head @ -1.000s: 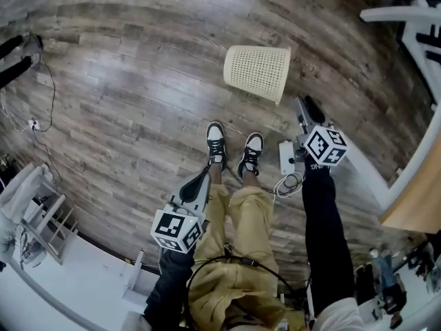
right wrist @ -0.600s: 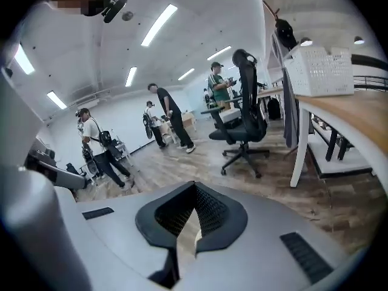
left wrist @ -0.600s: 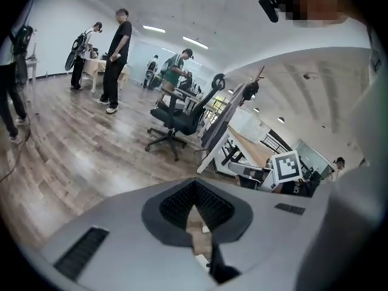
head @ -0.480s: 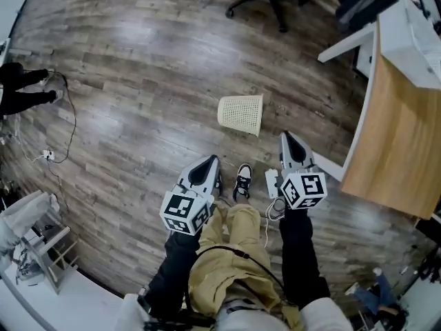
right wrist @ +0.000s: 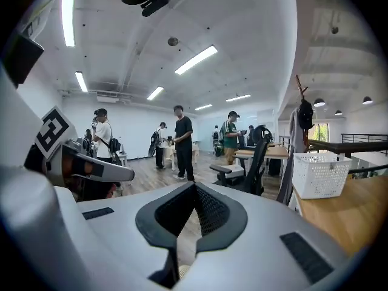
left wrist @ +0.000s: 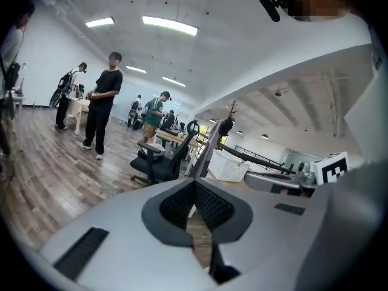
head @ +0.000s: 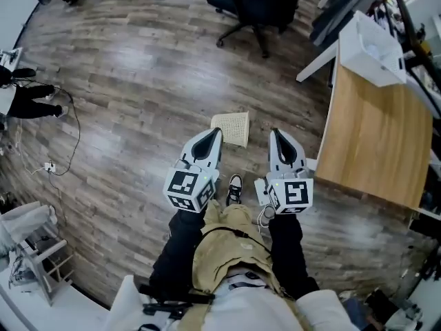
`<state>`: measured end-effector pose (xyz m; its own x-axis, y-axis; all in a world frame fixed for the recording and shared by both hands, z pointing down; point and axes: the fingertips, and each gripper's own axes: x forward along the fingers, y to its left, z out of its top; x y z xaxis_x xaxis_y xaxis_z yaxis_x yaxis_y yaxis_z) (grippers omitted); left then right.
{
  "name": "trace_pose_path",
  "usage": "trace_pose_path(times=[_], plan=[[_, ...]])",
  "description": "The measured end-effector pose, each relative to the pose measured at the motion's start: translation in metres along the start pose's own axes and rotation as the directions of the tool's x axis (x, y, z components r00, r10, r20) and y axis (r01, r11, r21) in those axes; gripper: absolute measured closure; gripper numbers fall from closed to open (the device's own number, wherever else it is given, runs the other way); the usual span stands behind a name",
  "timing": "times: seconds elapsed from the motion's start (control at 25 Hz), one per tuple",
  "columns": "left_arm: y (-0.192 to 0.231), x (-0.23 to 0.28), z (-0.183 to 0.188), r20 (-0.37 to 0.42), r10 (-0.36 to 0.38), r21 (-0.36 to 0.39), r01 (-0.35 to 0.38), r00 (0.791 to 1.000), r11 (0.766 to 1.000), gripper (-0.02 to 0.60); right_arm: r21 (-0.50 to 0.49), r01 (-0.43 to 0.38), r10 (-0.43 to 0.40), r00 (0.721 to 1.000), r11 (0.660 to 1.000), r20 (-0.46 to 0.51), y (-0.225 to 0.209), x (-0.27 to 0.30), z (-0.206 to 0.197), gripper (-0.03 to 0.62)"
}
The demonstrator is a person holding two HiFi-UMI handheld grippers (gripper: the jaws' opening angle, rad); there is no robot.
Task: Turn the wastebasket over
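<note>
Down on the wood floor [head: 124,116], apparently lying on its side: the cream mesh wastebasket [head: 236,126]. Touched by neither gripper.

Just on the near side of the wastebasket and held high above it, the left gripper [head: 213,135], overlapping its near left edge in the head view. Pressed together at the tips, with nothing pinched, as seen in the left gripper view.

To the right of the wastebasket, held equally high, the right gripper [head: 276,135]. Also pressed together and empty, as seen in the right gripper view. Both pointing roughly level into the room.

Nearer than the wastebasket, between the two grippers, a black-and-white shoe [head: 234,187]. Right of the wastebasket, a wood-topped desk [head: 365,143] carrying a white crate [head: 368,47]. Beyond the wastebasket, a black office chair [head: 255,5]. Well to the left of the wastebasket, a cable [head: 69,133] trailing across the floor. Far beyond the wastebasket, several people standing, among them a person in black [left wrist: 103,108].
</note>
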<state>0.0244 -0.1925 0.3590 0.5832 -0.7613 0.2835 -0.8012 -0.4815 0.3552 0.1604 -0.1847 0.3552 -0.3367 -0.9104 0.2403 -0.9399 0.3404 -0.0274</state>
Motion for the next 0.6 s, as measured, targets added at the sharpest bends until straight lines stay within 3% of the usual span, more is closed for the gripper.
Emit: trace_pose_path(times=[0.6], plan=[[-0.059, -0.044, 0.123, 0.194, -0.038, 0.155, 0.008, 0.980, 0.988, 0.581, -0.105, -0.006, 0.031, 0.972, 0.994, 0.231, 0.023, -0.047, 0.138, 0.574]])
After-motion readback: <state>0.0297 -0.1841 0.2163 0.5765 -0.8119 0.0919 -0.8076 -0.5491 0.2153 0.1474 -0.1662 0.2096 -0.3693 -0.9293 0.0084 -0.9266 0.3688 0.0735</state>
